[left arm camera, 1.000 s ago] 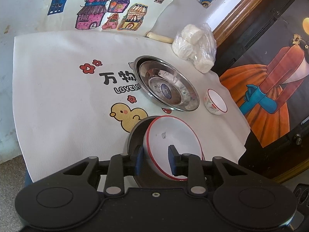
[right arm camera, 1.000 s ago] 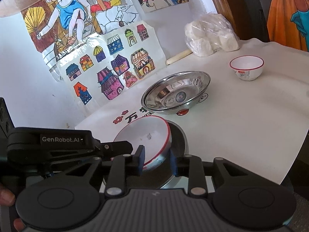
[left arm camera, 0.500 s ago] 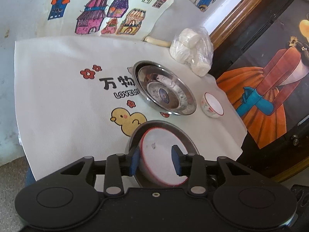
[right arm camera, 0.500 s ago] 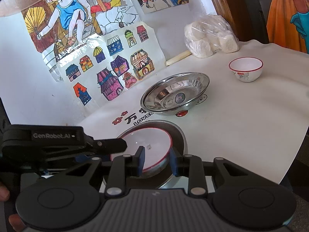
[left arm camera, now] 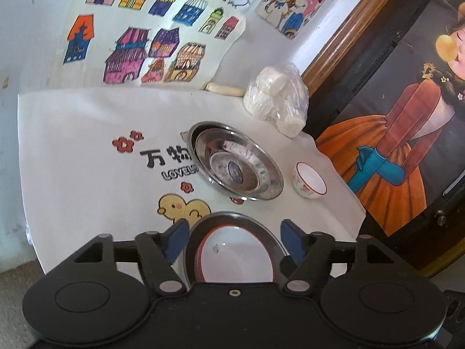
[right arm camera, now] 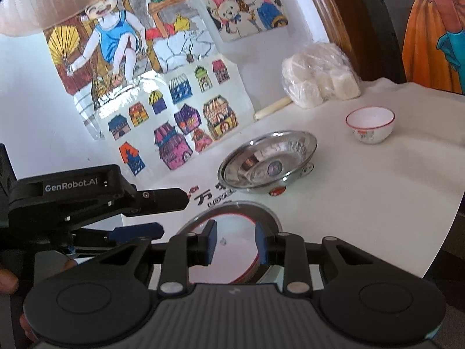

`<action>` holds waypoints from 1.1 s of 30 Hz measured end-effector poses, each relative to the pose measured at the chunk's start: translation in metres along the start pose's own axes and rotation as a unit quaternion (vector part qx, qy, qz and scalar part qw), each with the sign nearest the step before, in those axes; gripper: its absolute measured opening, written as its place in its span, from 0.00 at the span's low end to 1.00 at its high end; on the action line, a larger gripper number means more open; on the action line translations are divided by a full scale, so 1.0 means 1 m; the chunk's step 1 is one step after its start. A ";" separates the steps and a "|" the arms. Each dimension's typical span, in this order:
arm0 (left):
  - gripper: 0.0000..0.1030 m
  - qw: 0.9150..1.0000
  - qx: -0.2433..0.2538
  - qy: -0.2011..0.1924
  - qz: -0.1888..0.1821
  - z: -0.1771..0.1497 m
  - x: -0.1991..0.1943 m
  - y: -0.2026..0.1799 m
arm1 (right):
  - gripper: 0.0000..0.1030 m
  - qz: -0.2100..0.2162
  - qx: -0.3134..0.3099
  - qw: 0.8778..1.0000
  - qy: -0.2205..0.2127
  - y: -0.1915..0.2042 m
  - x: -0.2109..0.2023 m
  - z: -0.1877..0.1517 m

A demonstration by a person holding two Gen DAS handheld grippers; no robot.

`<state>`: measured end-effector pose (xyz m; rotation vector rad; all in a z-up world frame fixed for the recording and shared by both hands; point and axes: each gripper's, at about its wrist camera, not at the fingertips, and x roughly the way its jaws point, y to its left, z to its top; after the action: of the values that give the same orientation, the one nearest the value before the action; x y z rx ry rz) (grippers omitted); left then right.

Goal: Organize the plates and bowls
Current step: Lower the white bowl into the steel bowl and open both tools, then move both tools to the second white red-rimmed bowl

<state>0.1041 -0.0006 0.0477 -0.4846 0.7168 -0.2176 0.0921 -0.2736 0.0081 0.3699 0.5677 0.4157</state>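
Left wrist view showed the left gripper [left arm camera: 234, 240] with its jaws wide apart, straddling a white red-rimmed bowl [left arm camera: 237, 257] that sat inside a steel plate [left arm camera: 232, 218] at the near edge of the tabletop [left arm camera: 87, 180]. Right wrist view showed the right gripper [right arm camera: 232, 244], jaws at a narrower gap, over the same bowl and apparently not gripping it. Farther along the tabletop lay a second steel plate [left arm camera: 237, 164], holding nothing, and beside it toward the right edge a small empty bowl [left arm camera: 309, 180], nearer the right gripper.
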 end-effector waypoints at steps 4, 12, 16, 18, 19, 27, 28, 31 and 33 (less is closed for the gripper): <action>0.89 0.999 0.025 -0.019 0.023 0.003 0.002 -0.008 | 0.60 -0.003 0.012 1.000 -0.021 -0.008 -0.004 0.003; 0.99 0.997 0.065 -0.018 0.048 0.013 0.020 -0.024 | 0.91 -0.008 0.047 0.998 -0.032 -0.036 0.000 0.008; 0.99 0.995 0.086 -0.008 0.056 0.018 0.035 -0.034 | 0.97 -0.016 0.062 0.997 -0.039 -0.051 0.003 0.012; 0.99 0.993 0.100 -0.001 0.061 0.021 0.042 -0.040 | 0.99 -0.020 0.070 0.996 -0.044 -0.060 0.005 0.013; 0.99 0.992 0.112 0.003 0.063 0.023 0.046 -0.044 | 1.00 -0.023 0.074 0.996 -0.048 -0.065 0.005 0.014; 0.99 0.977 0.200 0.021 0.071 0.045 0.080 -0.078 | 1.00 -0.069 0.095 0.991 -0.070 -0.105 0.006 0.020; 0.99 0.976 0.207 0.023 0.070 0.049 0.086 -0.083 | 1.00 -0.076 0.096 0.990 -0.071 -0.110 0.006 0.021; 0.99 0.972 0.224 0.029 0.067 0.060 0.106 -0.097 | 1.00 -0.097 0.096 0.988 -0.077 -0.124 0.007 0.027; 0.99 0.969 0.236 0.034 0.063 0.067 0.122 -0.107 | 1.00 -0.112 0.093 0.986 -0.082 -0.133 0.009 0.032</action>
<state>0.2365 -0.1127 0.0740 0.0230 0.7328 -0.2761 0.1539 -0.3899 -0.0294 0.5082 0.4815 0.1132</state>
